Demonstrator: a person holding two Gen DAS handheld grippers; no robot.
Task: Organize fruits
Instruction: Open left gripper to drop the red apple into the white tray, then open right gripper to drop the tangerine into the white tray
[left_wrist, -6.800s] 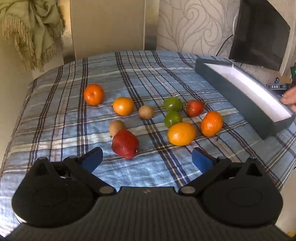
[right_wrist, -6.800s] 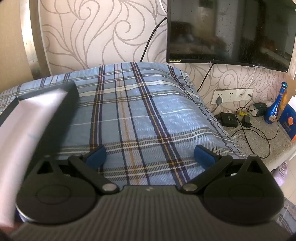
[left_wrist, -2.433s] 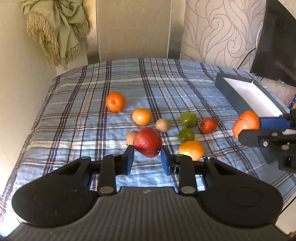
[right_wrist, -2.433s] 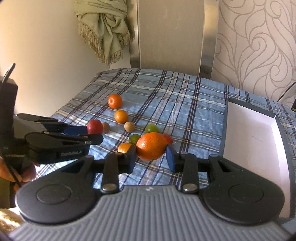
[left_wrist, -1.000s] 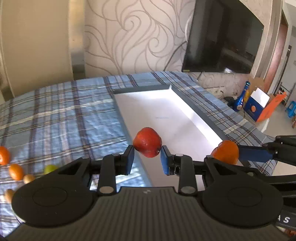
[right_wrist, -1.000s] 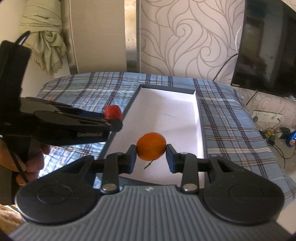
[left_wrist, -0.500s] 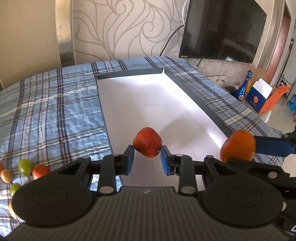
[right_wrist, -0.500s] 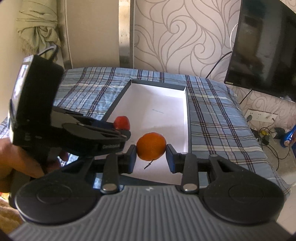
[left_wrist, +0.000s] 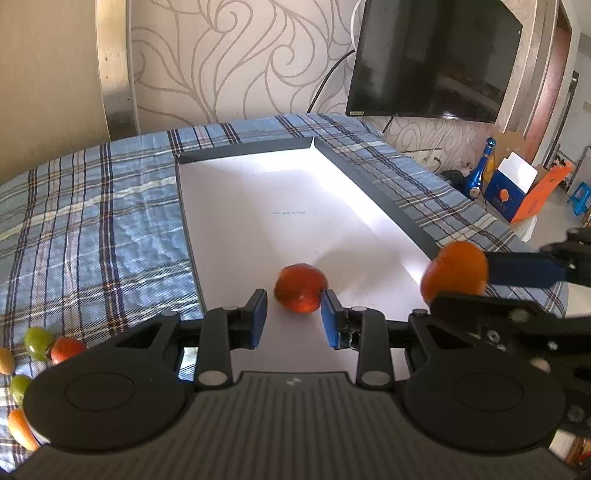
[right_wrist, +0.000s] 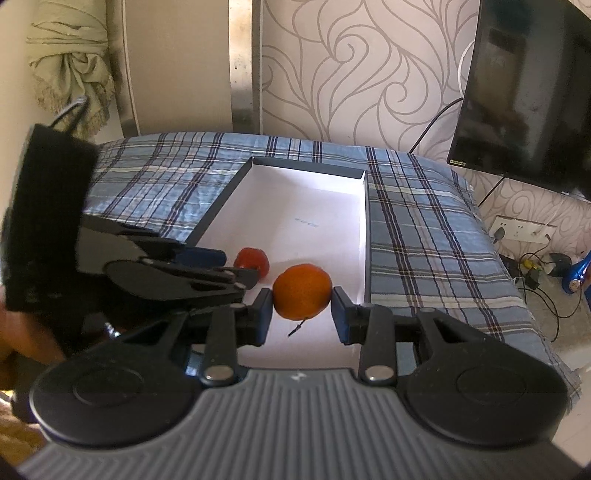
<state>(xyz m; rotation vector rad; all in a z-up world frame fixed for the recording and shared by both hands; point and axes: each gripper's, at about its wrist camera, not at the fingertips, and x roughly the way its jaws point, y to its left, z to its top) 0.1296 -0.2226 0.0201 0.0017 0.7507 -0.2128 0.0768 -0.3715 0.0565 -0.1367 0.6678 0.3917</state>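
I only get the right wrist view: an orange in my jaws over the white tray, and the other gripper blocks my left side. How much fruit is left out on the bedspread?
Observer: The left wrist view shows a cluster on the plaid bedspread at its lower-left edge: two green fruits, a small red fruit and orange pieces cut off by the frame.
Operator: Is the tray floor bare on my blocked side?
Observer: Yes, along its left wall it is bare white.
Operator: Is the big red fruit clamped?
Observer: It sits between the left gripper jaws. One pad touches it and a sliver of gap shows at the other, so I cannot tell.
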